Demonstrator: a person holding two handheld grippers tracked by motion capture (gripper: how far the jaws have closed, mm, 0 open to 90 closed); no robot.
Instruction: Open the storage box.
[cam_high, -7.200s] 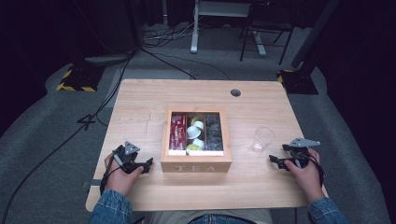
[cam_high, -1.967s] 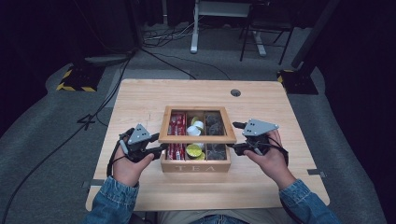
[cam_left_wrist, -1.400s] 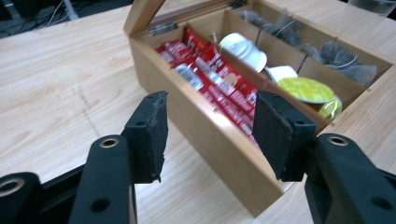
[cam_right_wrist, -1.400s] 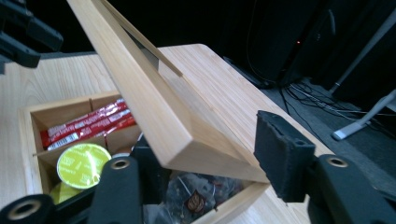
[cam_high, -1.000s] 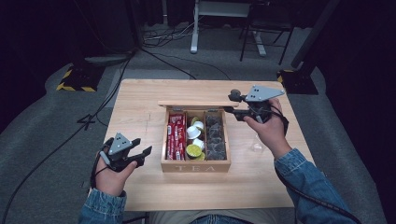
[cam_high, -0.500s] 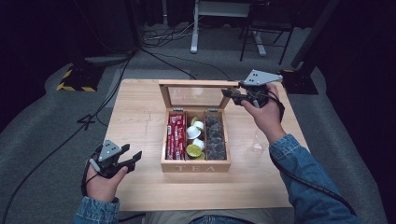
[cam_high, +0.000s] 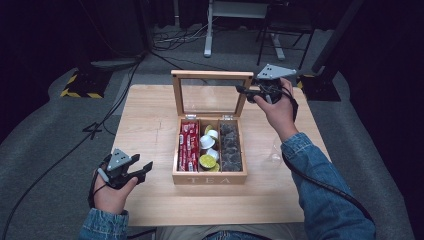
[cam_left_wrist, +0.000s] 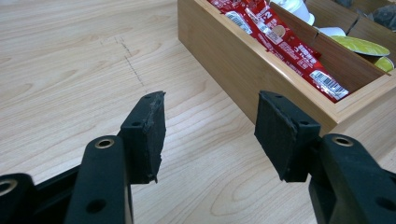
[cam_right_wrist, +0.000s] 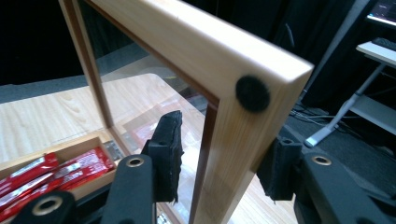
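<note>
Leftmost, the left tool (cam_high: 131, 169) hangs released over the surface (cam_high: 150, 115), clear of the wooden tea box (cam_high: 210, 176). Rightward, the right tool (cam_high: 250, 93) straddles the upright glass-paned lid (cam_high: 212, 75) at its corner; whether clenched, I cannot tell. Stiff frame, fragile pane, likely light: grip the wood.

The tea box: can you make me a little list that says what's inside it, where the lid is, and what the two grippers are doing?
box: wooden tea box, marked TEA on its front, on the table
lid: glass-paned lid standing upright, open
left compartment: red packets
middle compartment: white and yellow-green capsules
right compartment: dark sachets
right gripper: jaws on either side of the lid's right frame near the top corner
left gripper: open, empty, over the table to the left of the box
also there: clear glass to the right of the box
</note>
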